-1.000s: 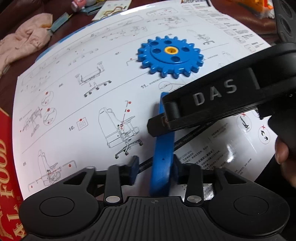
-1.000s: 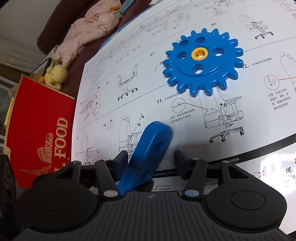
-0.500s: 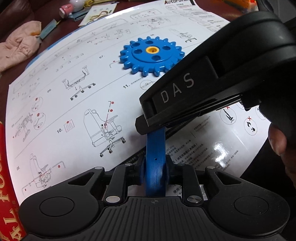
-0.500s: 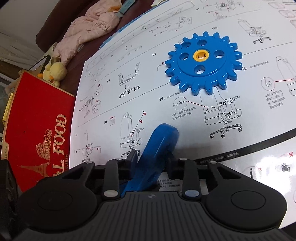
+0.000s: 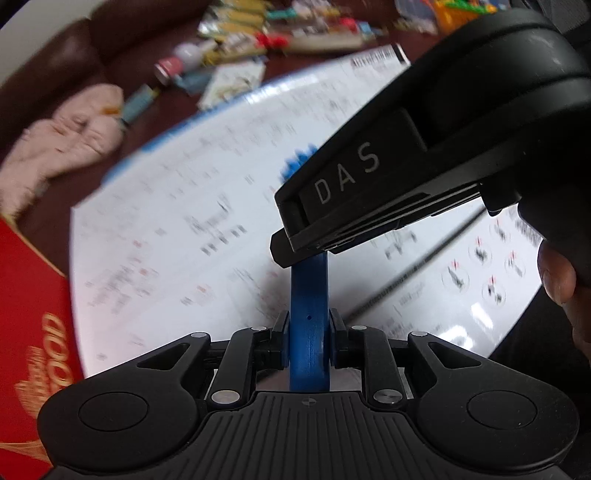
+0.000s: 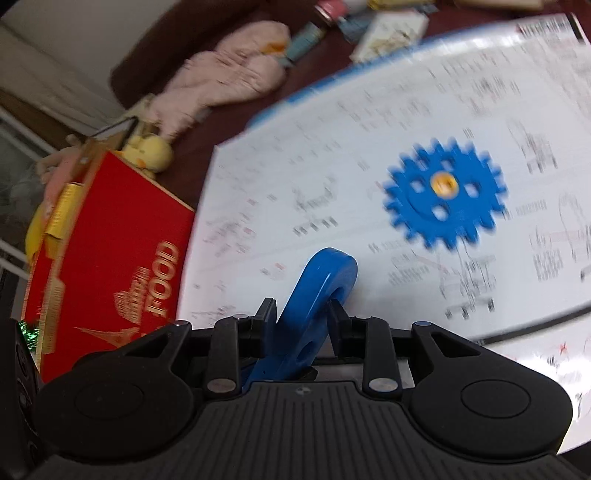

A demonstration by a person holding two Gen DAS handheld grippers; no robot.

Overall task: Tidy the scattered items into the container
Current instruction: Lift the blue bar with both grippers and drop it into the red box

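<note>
A flat blue plastic bar (image 5: pixel 308 325) with holes is clamped at one end by my left gripper (image 5: pixel 308 343) and at the other by my right gripper (image 6: pixel 302 325); both are shut on the blue bar (image 6: pixel 321 284), held above the paper. The black body of the right gripper (image 5: pixel 424 147), marked DAS, fills the upper right of the left wrist view. A blue toothed gear (image 6: pixel 445 194) with a yellow hub lies flat on the white instruction sheet (image 6: pixel 332 166), ahead and right of the bar. The red FOOD box (image 6: pixel 107 258) stands at the left.
A pink cloth (image 6: pixel 225 70) and a yellow plush duck (image 6: pixel 147 153) lie beyond the box. Packets and small toys (image 5: pixel 258 33) crowd the far edge of the dark table. The red box (image 5: pixel 26 314) also shows at lower left in the left wrist view.
Both grippers have closed on the blue bar and lifted it off the sheet. The views have swung and tilted up, with motion blur.
</note>
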